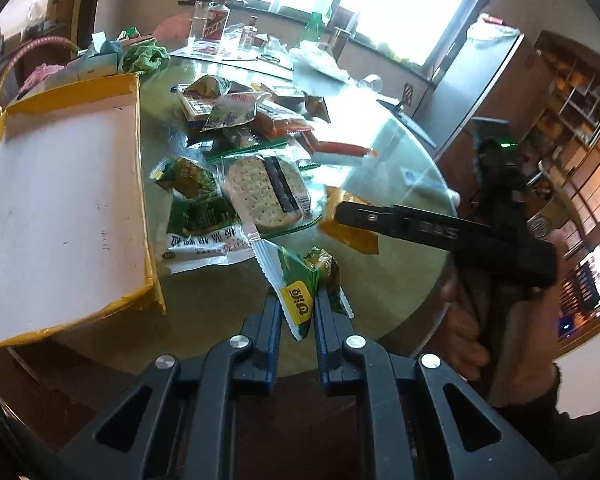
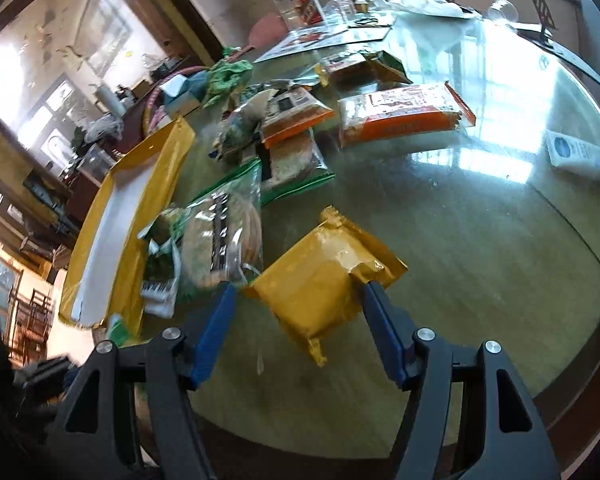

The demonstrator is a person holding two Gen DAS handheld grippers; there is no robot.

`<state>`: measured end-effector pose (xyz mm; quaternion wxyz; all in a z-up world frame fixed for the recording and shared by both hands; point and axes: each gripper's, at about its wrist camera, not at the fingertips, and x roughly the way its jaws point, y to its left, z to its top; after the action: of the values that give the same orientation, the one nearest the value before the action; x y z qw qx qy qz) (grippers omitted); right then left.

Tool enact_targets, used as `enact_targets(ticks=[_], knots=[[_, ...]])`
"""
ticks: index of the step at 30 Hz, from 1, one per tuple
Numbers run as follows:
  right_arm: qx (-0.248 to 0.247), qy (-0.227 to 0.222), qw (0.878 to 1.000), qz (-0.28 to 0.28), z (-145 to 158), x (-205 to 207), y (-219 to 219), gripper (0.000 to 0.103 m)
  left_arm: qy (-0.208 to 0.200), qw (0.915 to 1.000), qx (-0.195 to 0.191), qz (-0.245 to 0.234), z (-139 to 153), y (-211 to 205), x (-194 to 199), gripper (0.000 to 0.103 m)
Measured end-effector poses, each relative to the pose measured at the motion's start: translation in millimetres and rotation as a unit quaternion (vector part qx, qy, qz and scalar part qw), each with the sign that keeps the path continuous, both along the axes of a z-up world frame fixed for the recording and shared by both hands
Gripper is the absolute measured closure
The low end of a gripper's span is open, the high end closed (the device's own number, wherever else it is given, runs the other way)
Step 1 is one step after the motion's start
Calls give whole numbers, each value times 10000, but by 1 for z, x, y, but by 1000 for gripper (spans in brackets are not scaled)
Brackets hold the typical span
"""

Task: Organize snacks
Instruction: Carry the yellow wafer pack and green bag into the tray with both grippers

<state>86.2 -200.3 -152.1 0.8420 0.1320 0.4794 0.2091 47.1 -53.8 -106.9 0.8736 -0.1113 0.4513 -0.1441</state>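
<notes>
Landmark for this entry: the yellow-edged box (image 1: pixel 60 200), open side up, white floor bare, at the left edge of the table (image 1: pixel 228 304).

Left gripper (image 1: pixel 298 308): closed on a green-and-yellow snack packet (image 1: pixel 300 280). The jaws pinch it near its white serrated end, and the green body points away from me. The packet sits just right of the box's near corner and appears lifted off the glass, though I cannot be sure. Its long axis runs roughly along the fingers. My reading: the box lies to the left of this packet, so the coming move is a short sideways carry to the left and a release over the white floor.

Further right of the box lies the loose pile: a cracker pack (image 1: pixel 264 196) in clear wrap, green packets touching it, and orange-red packs (image 2: pixel 404 116) behind, further from me.

Right gripper (image 2: pixel 300 292): jaws wide apart, holding nothing. A yellow packet (image 2: pixel 324 280) lies flat on the table between the fingers. One blue fingertip (image 2: pixel 374 292) appears to rest against its right-hand corner; the other stands just off its left edge. Its long axis runs diagonally across the gap. In the left wrist view this gripper (image 1: pixel 340 210) reaches in from the right, well right of the box.

Judgement: the left arm is nearer the box and already loaded. The right arm must close first, then cross the pile to reach the box.
</notes>
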Motion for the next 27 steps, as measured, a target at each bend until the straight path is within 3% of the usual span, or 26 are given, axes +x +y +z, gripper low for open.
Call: enact_targets(ticks=[5,9,11,16,19,22,24,27], knots=[[-203,88,9995,-206,-6,12,8,33,-122,9999,-53,105,4,11,-4,90],[-699,-207,9971,-207,-8,8,15,33,-217,9992,-241,227,11,24,-8,90],[-931,-299,9951,-144,-9,6,18,49,-311,9986,-263,350,16,32,-10,90],[-1335,-547,9895,-12,-11,-5,18,57,-435,9959,-337,723,21,58,-13,90],[-1184,-589,9911,-132,-8,-7,9,58,-486,9932,-330,1009,21,76,-16,90],[-1220,-1083,9862,-272,19,-22,7,58,-562,9900,-311,1260,23,90,-21,90],[-645,-1225,9904,52,42,-30,15,58,-607,9873,-267,1441,23,100,-23,90],[-361,-1514,9861,585,65,-42,46,58,-655,9830,-14,1715,23,112,-24,90]])
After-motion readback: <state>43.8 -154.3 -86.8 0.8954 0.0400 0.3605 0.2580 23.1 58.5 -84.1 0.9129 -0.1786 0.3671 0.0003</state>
